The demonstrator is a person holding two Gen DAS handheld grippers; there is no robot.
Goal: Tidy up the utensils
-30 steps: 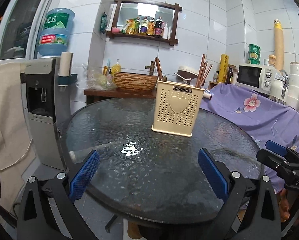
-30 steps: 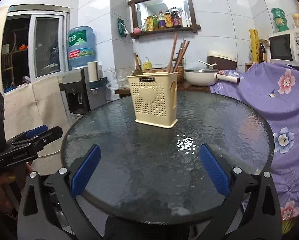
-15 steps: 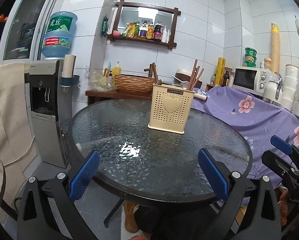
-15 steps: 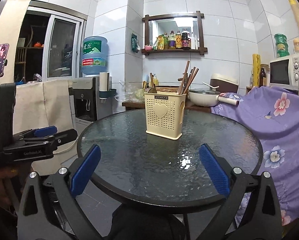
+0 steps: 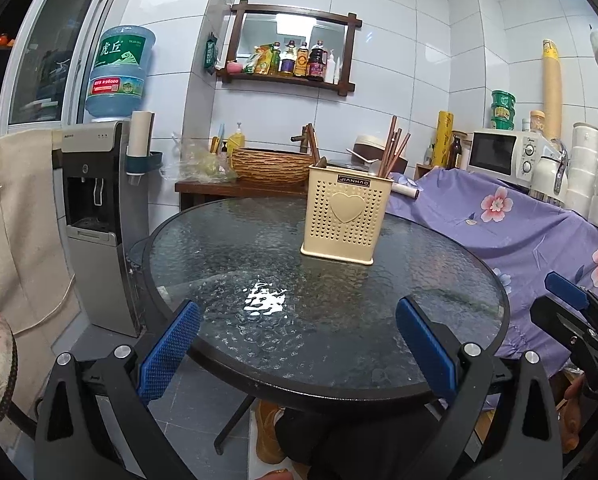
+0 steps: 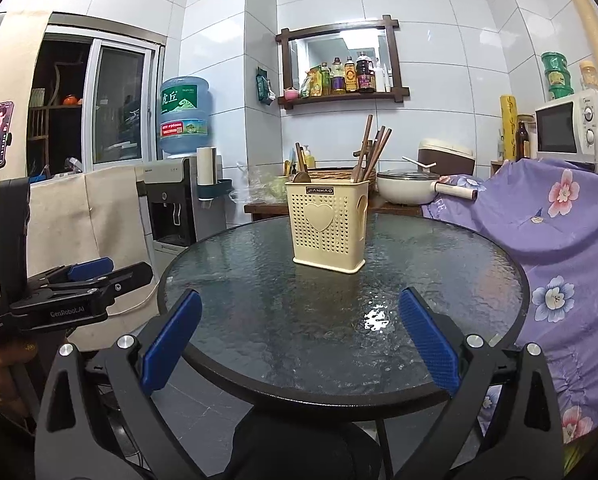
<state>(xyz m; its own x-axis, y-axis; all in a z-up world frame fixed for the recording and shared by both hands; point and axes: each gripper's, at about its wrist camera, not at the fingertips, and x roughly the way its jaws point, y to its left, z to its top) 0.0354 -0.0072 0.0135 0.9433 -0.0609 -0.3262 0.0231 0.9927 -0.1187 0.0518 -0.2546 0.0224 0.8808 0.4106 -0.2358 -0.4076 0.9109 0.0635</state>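
A cream perforated utensil holder [image 5: 345,220] with a heart on its front stands on the round dark glass table [image 5: 259,320]; it also shows in the right wrist view [image 6: 327,229]. Brown chopsticks [image 5: 393,148] and a wooden spoon stand in it [image 6: 369,152]. My left gripper [image 5: 299,344] is open and empty, held off the table's near edge. My right gripper [image 6: 299,336] is open and empty, also back from the table's near edge. Each gripper shows in the other's view: the right one [image 5: 571,312] at the right, the left one [image 6: 99,276] at the left.
A water dispenser [image 5: 99,208] stands left of the table. A purple floral cloth [image 5: 519,220] covers the counter at the right, with a microwave [image 5: 503,156] on it. A side table behind holds a woven basket [image 5: 271,164] and a white pot [image 6: 407,186].
Both grippers have pulled back and away from the table, so the holder looks smaller and farther. Both stay open and empty.
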